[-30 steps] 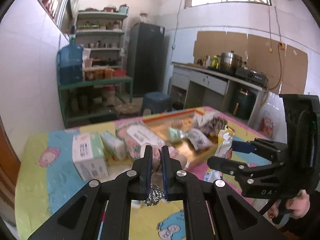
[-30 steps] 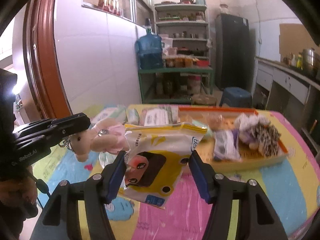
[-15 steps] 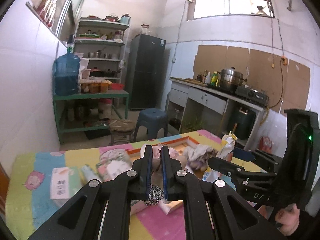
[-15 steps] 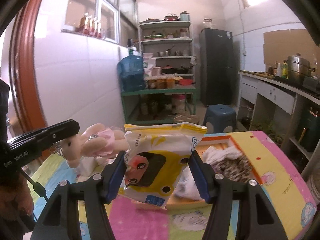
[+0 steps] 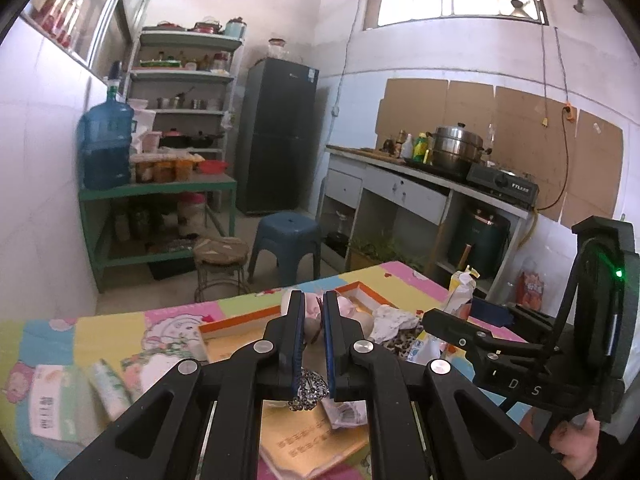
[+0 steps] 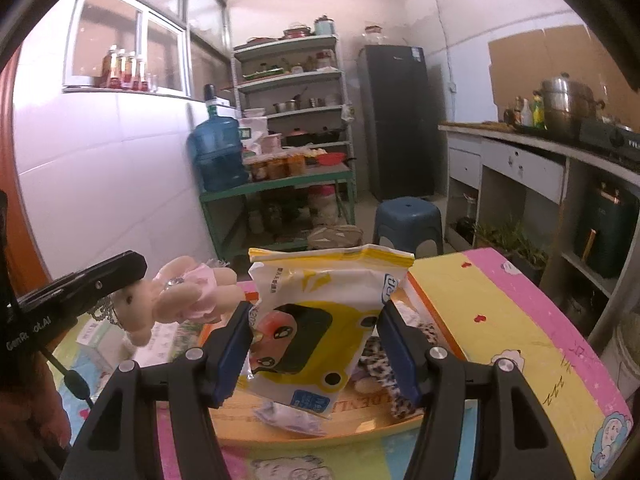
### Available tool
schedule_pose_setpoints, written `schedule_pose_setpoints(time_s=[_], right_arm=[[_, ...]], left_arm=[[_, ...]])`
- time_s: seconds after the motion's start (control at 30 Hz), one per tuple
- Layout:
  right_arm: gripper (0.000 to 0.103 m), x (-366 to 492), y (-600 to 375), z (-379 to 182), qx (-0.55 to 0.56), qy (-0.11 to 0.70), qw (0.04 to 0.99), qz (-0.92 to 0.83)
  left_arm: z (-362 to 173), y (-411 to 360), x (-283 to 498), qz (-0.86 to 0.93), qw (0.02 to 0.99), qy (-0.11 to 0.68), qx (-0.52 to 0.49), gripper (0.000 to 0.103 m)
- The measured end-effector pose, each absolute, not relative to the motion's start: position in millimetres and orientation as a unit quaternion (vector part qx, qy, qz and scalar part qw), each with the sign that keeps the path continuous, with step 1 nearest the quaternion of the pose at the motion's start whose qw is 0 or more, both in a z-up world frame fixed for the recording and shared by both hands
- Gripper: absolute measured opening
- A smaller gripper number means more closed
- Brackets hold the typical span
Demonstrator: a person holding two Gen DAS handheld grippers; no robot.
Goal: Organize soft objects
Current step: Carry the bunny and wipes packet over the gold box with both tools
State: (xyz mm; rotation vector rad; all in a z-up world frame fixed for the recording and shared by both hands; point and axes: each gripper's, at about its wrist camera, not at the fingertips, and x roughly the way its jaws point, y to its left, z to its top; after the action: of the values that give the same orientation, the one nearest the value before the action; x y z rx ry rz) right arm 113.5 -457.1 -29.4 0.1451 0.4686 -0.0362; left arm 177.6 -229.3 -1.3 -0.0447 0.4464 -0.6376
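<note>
The left gripper is clamping a pink plush bunny's chain, the right gripper is squeezing a yellow-and-white soft pack, both hovering above the orange-rimmed tray, presumably for dropping in.

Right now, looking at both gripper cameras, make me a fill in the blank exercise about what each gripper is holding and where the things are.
1. The left gripper is shut on a pink plush ____.
2. The right gripper grips a yellow and white ____ printed with a cartoon face.
3. Both held items hang above the orange-rimmed ____ on the table.
4. Inside it, next to a white cloth, lies a ____-print soft item.

Missing words: toy; packet; box; leopard
</note>
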Motion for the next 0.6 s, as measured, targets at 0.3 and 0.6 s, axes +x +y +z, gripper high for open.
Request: schedule_pose_setpoints(time_s=[0.3,0.6], right_arm=[[0.063,135.8,-483.7,-56.9,0.086,0.259,0.962,-0.023],[0.063,158.8,-489.7,-81.0,0.093,0.290,0.952,-0.022]], left_arm=[[-31.0,-266.3,206.8,-0.312,0.917,0.249,-0.020,0.009],[-63.0,-286.5,230.7,-0.309,0.907,0.286,-0.005,0.009]])
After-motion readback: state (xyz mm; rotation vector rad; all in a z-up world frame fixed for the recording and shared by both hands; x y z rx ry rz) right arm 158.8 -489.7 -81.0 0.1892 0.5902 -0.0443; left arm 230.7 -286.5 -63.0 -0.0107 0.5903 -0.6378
